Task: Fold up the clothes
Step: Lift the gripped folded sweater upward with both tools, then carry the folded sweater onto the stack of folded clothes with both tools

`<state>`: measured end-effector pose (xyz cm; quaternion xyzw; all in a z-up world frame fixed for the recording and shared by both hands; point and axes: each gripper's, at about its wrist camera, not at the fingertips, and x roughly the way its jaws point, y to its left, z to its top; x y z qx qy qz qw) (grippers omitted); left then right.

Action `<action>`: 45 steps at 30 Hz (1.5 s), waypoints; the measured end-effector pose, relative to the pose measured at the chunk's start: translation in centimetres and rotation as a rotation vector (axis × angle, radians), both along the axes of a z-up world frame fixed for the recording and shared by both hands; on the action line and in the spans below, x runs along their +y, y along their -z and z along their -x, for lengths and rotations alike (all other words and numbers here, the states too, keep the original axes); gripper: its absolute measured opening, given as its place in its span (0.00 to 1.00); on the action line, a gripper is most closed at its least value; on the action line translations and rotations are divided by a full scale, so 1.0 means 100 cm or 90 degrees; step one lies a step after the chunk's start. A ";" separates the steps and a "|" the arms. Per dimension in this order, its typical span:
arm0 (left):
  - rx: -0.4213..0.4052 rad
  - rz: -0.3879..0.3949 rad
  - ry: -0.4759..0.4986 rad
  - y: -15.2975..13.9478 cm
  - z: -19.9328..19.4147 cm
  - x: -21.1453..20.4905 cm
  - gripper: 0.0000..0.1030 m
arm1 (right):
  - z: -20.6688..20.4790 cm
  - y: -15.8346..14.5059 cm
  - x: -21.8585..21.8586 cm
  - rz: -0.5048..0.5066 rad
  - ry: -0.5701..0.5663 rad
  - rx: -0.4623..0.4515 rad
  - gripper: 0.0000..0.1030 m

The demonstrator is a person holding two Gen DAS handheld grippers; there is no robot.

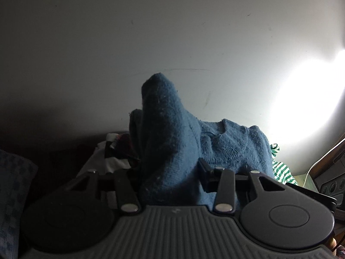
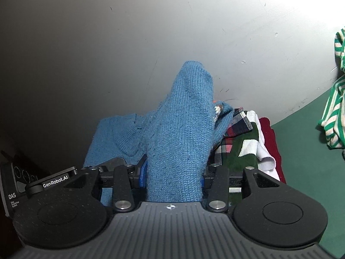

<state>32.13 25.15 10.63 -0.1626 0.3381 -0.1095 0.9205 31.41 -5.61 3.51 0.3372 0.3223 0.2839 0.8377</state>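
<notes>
Both of my tongs pinch the same blue knit sweater (image 1: 179, 142). My left gripper (image 1: 170, 185) clamps a bunched fold that stands up between its jaws, above the white table (image 1: 151, 32). My right gripper (image 2: 174, 179) grips another fold, beside a plaid garment (image 2: 231, 133); a green-striped garment (image 2: 333, 116) lies farther right.
</notes>
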 end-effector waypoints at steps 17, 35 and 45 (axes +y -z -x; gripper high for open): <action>0.030 -0.032 0.036 0.065 -0.053 0.005 0.52 | -0.033 0.031 0.050 0.252 -0.009 -0.050 0.46; 0.023 -0.018 -0.025 0.091 -0.039 0.005 0.73 | -0.022 0.023 0.087 0.396 -0.026 -0.092 0.50; 0.003 -0.037 -0.032 0.091 -0.034 0.001 0.78 | -0.032 0.017 0.102 0.441 -0.018 -0.098 0.54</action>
